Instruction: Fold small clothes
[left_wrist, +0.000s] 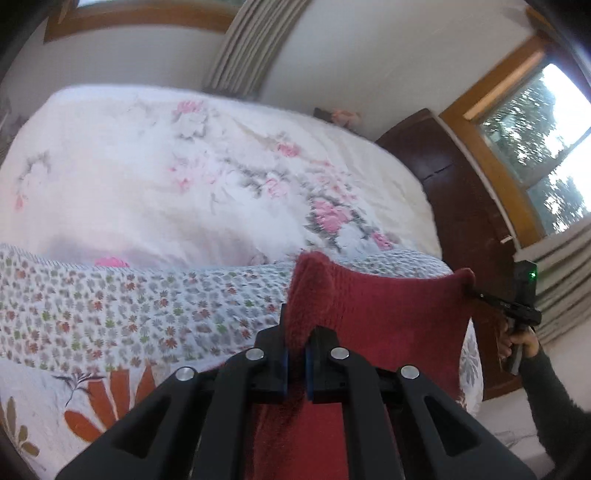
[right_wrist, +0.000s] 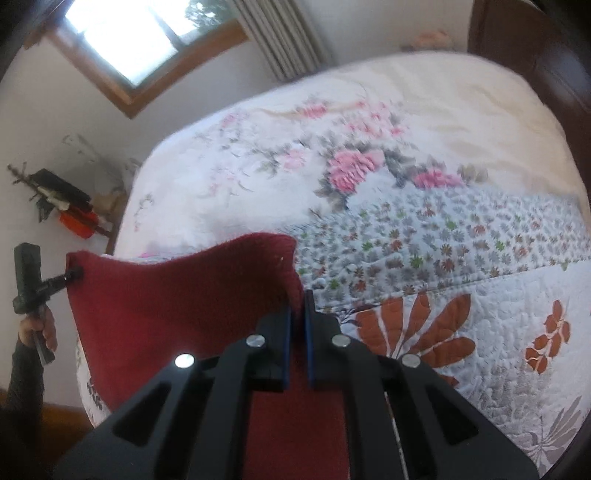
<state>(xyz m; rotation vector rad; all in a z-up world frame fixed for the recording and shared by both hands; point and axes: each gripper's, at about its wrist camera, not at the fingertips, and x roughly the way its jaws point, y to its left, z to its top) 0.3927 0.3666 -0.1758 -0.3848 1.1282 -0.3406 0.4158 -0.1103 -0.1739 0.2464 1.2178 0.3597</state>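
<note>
Left gripper (left_wrist: 295, 332): black jaws with blue pads closed nearly together, pinching one top corner of a dark red fuzzy knitted garment (left_wrist: 388, 314), cloth bunched up between the fingers. Right gripper (right_wrist: 298, 325): jaws likewise drawn close, nipping the other top corner of the same garment, a thin fold between the pads. Garment hangs stretched between the two grippers, top edge sagging a little in the middle, lifted above the near edge of the bed; whether its lower hem touches the cover cannot be told, the gripper bodies hide it. Judged progress: early, piece only held up and spread, no fold visible yet; laying flat and all folding left to do. Below, a white quilted bedspread with rust-orange leaf print (right_wrist: 480, 332), then a band of small multicoloured flowers, then a white cover with pink peonies (left_wrist: 184, 166) further off. Landing area looks free of other clothes. Something small and pink (left_wrist: 110, 262) at the band's far edge, unclear what. Dark wooden headboard (left_wrist: 454, 192), wood-framed window (left_wrist: 535, 147) and grey curtains to the side, well apart from the work
</note>
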